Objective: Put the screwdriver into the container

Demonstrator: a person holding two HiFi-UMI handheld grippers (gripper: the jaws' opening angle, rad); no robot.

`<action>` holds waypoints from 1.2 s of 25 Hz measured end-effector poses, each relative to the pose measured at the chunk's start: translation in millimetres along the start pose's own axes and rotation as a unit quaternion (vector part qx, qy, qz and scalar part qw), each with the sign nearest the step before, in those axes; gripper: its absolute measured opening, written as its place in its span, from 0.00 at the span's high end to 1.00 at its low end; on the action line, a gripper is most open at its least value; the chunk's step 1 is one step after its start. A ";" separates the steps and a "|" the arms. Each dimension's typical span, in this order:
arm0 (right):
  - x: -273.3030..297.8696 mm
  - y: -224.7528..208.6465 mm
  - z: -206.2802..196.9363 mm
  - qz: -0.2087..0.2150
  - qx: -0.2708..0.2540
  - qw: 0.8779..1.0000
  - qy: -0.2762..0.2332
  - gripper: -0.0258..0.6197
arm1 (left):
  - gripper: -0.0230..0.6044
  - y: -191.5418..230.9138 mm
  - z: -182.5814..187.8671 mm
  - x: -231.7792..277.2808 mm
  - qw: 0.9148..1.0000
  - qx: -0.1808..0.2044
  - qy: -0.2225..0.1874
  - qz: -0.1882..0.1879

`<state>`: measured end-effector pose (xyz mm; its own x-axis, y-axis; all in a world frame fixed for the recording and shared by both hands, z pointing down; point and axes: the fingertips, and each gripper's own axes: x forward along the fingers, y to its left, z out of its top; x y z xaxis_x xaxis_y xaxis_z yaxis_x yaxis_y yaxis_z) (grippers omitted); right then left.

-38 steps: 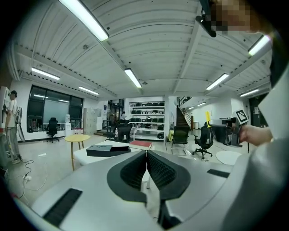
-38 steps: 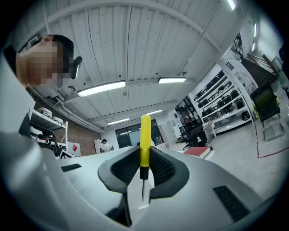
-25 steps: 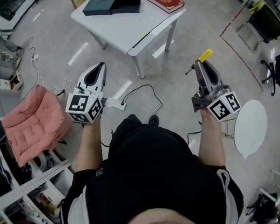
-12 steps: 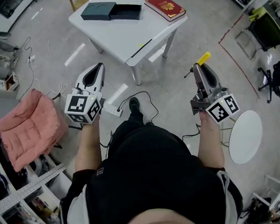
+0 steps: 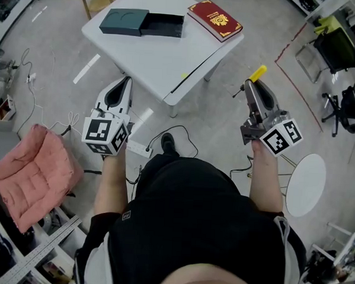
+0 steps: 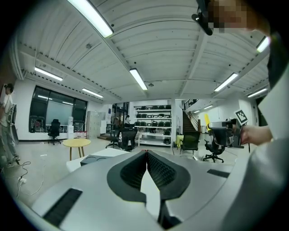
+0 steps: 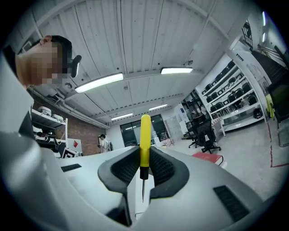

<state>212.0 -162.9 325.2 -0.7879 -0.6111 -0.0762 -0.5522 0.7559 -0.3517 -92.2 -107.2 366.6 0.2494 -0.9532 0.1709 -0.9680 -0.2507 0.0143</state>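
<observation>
Glossy plastic handle and bare metal shaft of the screwdriver (image 7: 144, 149); smooth table (image 5: 158, 54); quilted cloth cushion (image 5: 30, 172)

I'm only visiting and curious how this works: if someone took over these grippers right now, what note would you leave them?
Right gripper shut on the yellow screwdriver, handle poking past the jaws.
Left gripper shut, empty.
Dark container sits on the white table ahead, beside a red book.
Done: screwdriver picked up.
To do: carry it to the table and place it in the container.
</observation>
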 end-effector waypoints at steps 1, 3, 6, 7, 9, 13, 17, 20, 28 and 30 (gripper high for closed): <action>11.5 -0.9 0.3 0.001 -0.002 1.000 0.003 0.84 | 0.94 8.8 1.7 5.6 1.000 -0.001 -0.002 0.000; 35.0 -2.2 1.5 0.002 -0.008 1.000 0.009 0.84 | 0.94 26.4 5.0 16.1 1.000 -0.002 -0.006 -0.001; 69.9 -4.2 3.6 0.004 -0.015 1.000 0.013 0.84 | 0.94 52.3 8.1 29.1 1.000 -0.006 -0.010 -0.002; 81.1 -4.1 3.6 0.005 -0.017 1.000 0.015 0.84 | 0.94 61.1 8.0 32.0 1.000 -0.007 -0.010 -0.002; 102.4 -2.2 3.9 0.009 -0.022 1.000 0.017 0.84 | 0.94 78.5 7.9 37.0 1.000 -0.009 -0.010 -0.001; 131.8 3.4 4.9 0.016 -0.030 0.999 0.019 0.84 | 0.94 103.4 9.6 43.7 1.000 -0.012 -0.012 0.001; 145.8 0.2 3.0 0.016 -0.028 0.999 0.022 0.84 | 0.94 115.7 8.5 48.3 1.000 -0.016 -0.011 0.004; 156.7 -7.6 1.9 0.017 -0.025 0.999 0.024 0.84 | 0.94 119.8 6.3 57.2 1.000 -0.019 -0.005 0.002; 201.2 -46.8 -5.8 0.037 -0.012 0.998 0.040 0.84 | 0.94 135.0 5.5 94.0 1.000 -0.019 0.006 0.018; 217.0 -59.3 -6.4 0.047 -0.016 0.998 0.048 0.84 | 0.94 140.0 6.5 107.0 0.999 -0.021 0.007 0.028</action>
<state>72.0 -338.9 335.5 -0.8587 -0.5121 -0.0167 -0.4811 0.8171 -0.3175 -200.8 -245.3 380.5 0.1941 -0.9632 0.1857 -0.9809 -0.1890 0.0448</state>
